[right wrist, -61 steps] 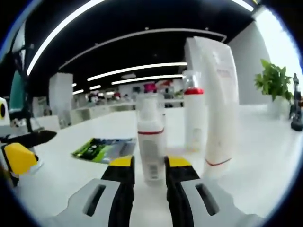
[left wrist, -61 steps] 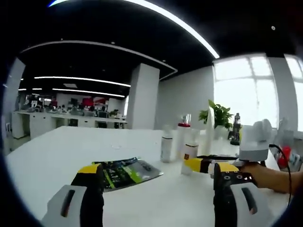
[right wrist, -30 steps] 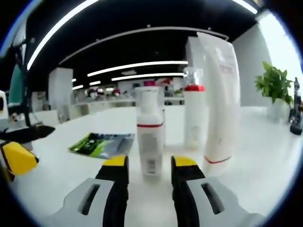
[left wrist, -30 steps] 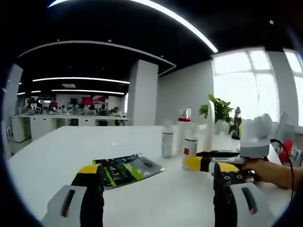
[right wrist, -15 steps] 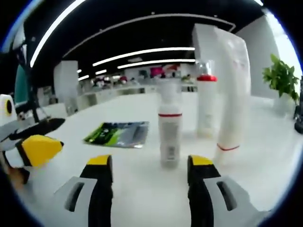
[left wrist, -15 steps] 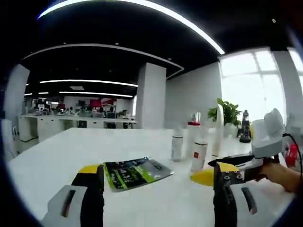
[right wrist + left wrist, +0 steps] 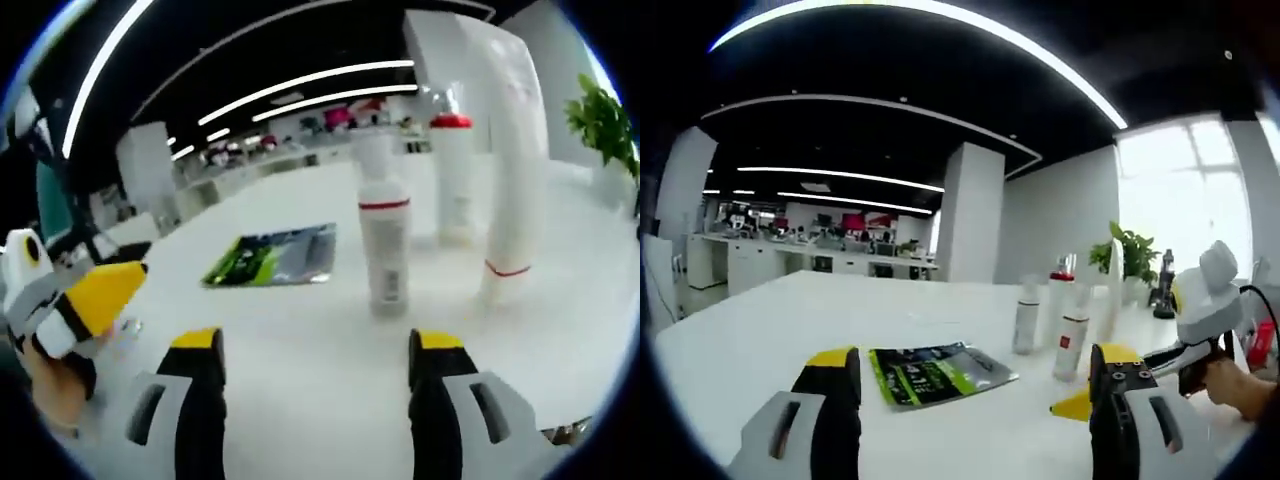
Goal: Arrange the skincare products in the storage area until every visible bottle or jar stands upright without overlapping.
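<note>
Four skincare products stand upright in a close group on the white table (image 7: 300,330). In the right gripper view a white bottle with a red band (image 7: 385,245) is nearest, with a red-capped bottle (image 7: 452,180) and a tall white tube (image 7: 515,160) behind it. My right gripper (image 7: 317,362) is open, a short way back from the banded bottle, holding nothing. In the left gripper view the banded bottle (image 7: 1072,345), a small pale bottle (image 7: 1026,315), the red-capped bottle (image 7: 1060,298) and the tube (image 7: 1108,295) stand apart from my open left gripper (image 7: 975,372).
A green and silver sachet (image 7: 940,372) (image 7: 275,255) lies flat left of the bottles. The right gripper (image 7: 1200,315) and a hand enter the left gripper view from the right. The left gripper (image 7: 75,300) shows at the left of the right gripper view. A potted plant (image 7: 1130,255) stands far back.
My right gripper's jaws spread off the banded bottle and drew back; the bottle stays upright. The left gripper stays open; its view shifted slightly.
</note>
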